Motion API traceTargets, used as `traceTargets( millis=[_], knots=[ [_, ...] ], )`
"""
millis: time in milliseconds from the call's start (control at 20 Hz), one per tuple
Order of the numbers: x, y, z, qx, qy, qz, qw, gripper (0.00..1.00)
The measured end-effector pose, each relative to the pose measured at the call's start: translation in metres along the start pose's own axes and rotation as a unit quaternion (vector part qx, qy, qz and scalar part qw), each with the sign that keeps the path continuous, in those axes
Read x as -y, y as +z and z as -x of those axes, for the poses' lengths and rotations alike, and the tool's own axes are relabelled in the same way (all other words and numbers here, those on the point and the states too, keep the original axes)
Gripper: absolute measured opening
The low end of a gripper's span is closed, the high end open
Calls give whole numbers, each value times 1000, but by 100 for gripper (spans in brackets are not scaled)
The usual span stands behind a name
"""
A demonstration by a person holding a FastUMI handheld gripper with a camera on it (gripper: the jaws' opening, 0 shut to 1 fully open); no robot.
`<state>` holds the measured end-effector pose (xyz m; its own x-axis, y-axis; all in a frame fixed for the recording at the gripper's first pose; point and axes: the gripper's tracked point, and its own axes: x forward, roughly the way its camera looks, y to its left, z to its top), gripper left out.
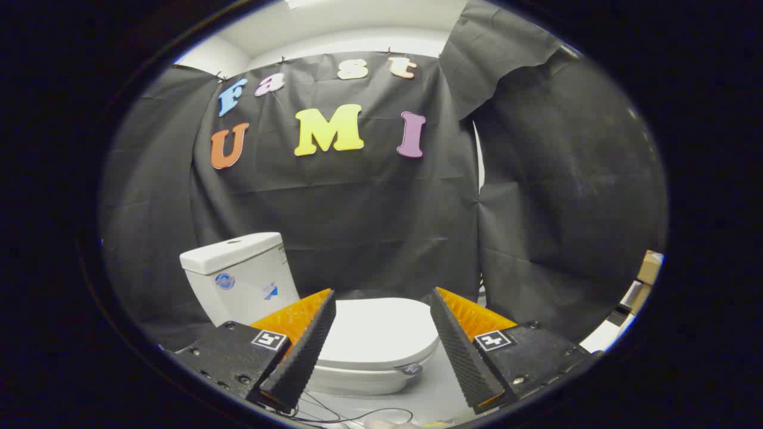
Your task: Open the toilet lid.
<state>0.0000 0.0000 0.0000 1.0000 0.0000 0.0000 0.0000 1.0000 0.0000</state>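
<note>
Gripper: your gripper (pixel 381 333) is spread wide, nothing touching either finger, and the closed lid shows through the gap
Toilet lid: the toilet lid (pixel 381 333) lies flat and down on the bowl, just beyond your fingertips and between them, one lid only
Lid front edge: the rounded front rim of the lid faces you, with a thin seam under it where it meets the bowl (pixel 363 378); a small dark tab (pixel 411 369) sits on that rim toward your right finger
Tank: one tank (pixel 238 274) stands upright behind the lid, off toward your left finger, its flat cover on top and two small stickers on its face
Fingers: two fingers, the left (pixel 301 351) crossing in front of the lid's left edge, the right (pixel 462 351) just off the lid's right edge
Room to move: open air above the lid all the way up to the black cloth wall (pixel 369 226) behind it; pale floor (pixel 429 393) shows in front of the bowl and to its right
Right of the lid: cloth folds hang close beside the bowl, and farther right some pale boxy items (pixel 647 271) sit low, too small to make out
Floor in front: thin dark wires (pixel 357 414) trail across the floor below the bowl, near your fingertips
</note>
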Motion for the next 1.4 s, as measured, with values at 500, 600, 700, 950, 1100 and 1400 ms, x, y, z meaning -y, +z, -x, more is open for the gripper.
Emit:
traceTargets(
  millis=[500,600,700,950,1100,1400],
  knots=[
    [-10,9,3,11,4,4,1000,99],
    [-15,10,-1,9,8,6,1000,99],
    [-22,16,-6,10,19,6,1000,99],
    [-16,31,-43,5,40,-15,999,99],
    [5,29,-74,-5,44,-55,998,99],
    [56,-33,-141,-84,49,-170,981,99]
  ],
)
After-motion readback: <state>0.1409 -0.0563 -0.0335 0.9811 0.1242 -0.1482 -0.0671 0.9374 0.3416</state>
